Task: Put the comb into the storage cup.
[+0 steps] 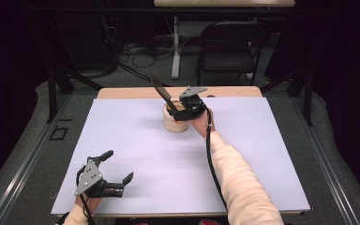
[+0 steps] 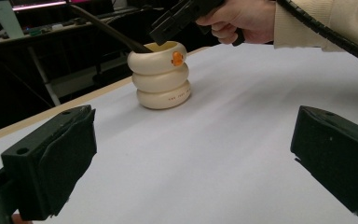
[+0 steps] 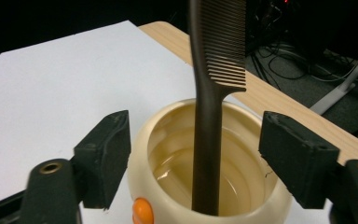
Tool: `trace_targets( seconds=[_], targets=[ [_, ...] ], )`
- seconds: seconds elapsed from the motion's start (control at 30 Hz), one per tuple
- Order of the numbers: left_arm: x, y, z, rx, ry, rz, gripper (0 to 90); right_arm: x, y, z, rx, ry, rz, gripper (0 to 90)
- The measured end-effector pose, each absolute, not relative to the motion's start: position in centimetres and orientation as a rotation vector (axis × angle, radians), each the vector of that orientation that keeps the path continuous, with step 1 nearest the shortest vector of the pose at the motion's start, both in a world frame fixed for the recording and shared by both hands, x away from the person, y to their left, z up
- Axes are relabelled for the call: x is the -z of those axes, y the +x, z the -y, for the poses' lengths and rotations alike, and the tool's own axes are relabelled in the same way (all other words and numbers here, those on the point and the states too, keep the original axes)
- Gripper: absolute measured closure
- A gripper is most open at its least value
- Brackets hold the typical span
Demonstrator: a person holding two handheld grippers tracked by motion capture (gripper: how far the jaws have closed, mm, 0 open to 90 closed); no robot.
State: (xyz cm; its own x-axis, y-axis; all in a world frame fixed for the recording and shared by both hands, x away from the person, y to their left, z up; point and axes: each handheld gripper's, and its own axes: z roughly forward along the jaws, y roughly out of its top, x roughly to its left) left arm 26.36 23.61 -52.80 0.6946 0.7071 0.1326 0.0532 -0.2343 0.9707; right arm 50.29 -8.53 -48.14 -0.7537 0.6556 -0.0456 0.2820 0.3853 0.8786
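Comb (image 3: 208, 140) upright in cream holder (image 3: 168, 140), untouched between spread right tool (image 3: 196, 158) pads

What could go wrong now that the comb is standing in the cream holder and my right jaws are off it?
The comb leans steeply against the holder rim, most of its length above it, so it may tip out or tilt the holder. The right gripper, open, straddles the handle closely; pulling back crookedly could snag it. The holder stands near the far table edge, so a knock might send it off.
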Motion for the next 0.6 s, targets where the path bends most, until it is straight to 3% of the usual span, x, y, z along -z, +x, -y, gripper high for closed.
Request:
trace_targets(
  seconds=[0.23, 0.6],
  targets=[
    [52.8, 26.4, -23.6, -0.687, 1.719, -0.614, 0.1, 47.6, 49.8, 9.2, -1.304, 0.814, -2.305, 15.5],
    [52.8, 26.3, -23.6, -0.689, 1.719, -0.614, 0.1, 46.5, 48.3, 9.7, -1.287, 0.777, -2.358, 10.0]
  ],
)
